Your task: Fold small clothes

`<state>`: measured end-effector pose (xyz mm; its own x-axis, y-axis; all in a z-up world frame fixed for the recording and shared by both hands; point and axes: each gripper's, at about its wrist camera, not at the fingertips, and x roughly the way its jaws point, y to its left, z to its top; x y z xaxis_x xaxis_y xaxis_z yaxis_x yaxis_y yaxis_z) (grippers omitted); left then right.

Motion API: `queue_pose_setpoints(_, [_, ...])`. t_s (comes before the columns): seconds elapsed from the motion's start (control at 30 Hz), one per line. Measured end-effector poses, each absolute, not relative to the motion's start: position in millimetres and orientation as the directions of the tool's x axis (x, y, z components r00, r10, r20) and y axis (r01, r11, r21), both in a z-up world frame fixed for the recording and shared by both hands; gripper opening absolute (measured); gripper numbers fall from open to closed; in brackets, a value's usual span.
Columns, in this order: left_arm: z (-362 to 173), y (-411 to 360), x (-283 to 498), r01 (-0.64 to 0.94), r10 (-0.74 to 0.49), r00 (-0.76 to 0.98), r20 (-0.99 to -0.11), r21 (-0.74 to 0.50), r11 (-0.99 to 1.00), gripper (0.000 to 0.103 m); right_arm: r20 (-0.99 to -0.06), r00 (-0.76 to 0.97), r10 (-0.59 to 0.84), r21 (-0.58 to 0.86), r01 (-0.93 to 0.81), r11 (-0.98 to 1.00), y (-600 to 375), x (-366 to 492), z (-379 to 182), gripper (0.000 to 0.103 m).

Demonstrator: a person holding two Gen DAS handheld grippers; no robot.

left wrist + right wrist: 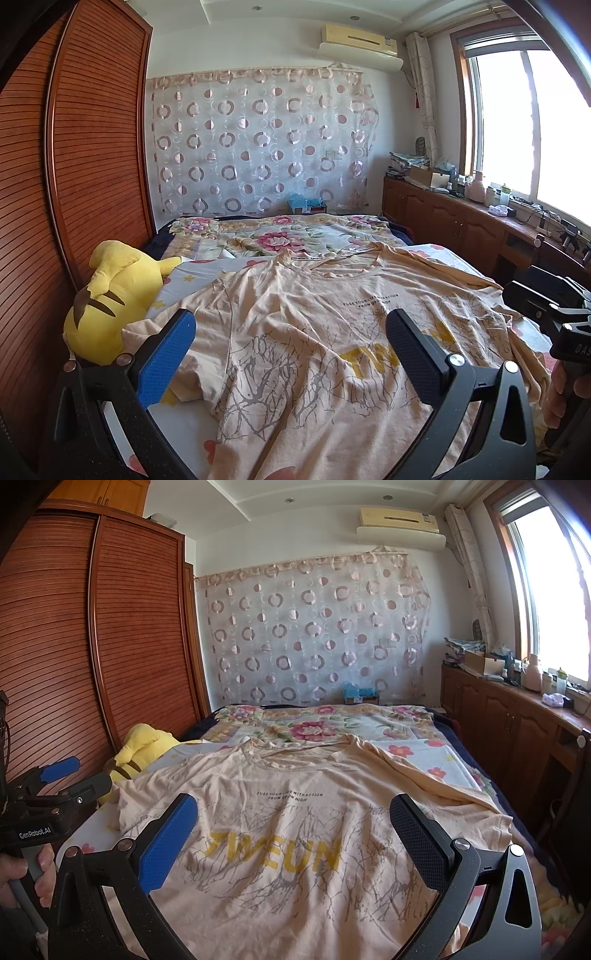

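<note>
Left wrist view: the left gripper (291, 339) fills the lower part of the frame with its jaws spread wide, one finger padded blue and the other black, and nothing between them. Beyond and under the fingers a peach T-shirt (306, 332) lies face up on the bed (236, 236), filling the centre and lower half of the frame, its neckline toward the top, its yellow lettering partly hidden by the black finger. The cloth is creased, and the sleeve at lower left is bunched near the blue pad. A yellow plush toy (107, 314) sits at the left edge of the bed, just beside that sleeve, against a brown slatted wardrobe (85, 155). At the right edge the right gripper (546, 306) enters the frame, with part of a hand (565, 391) below it on the handle; its jaws stand apart.

Right wrist view: the right gripper (293, 821) likewise stands open and empty at the bottom of the frame, above the T-shirt (295, 834), which lies spread across the centre with the word on its chest readable between the fingers. The plush toy (144, 749) shows at middle left beside the shirt's shoulder. At the left edge the left gripper (75, 775) appears with its fingers apart, held by a hand (26, 875) at lower left. A window (554, 590) brightens the upper right.
</note>
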<state>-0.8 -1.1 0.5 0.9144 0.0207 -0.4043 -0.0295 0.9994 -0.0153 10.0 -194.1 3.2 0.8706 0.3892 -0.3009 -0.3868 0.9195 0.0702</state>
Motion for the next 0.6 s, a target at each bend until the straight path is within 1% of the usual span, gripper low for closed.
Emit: queue_pose_setpoints(0.6, [0.4,-1.1,-0.7,-0.03,0.023,0.915,-0.403,-0.012,0.999,0.103,-0.298,0.872,0.389,0.074,-0.385,0.92,-193.4,10.6,2.5,0.103])
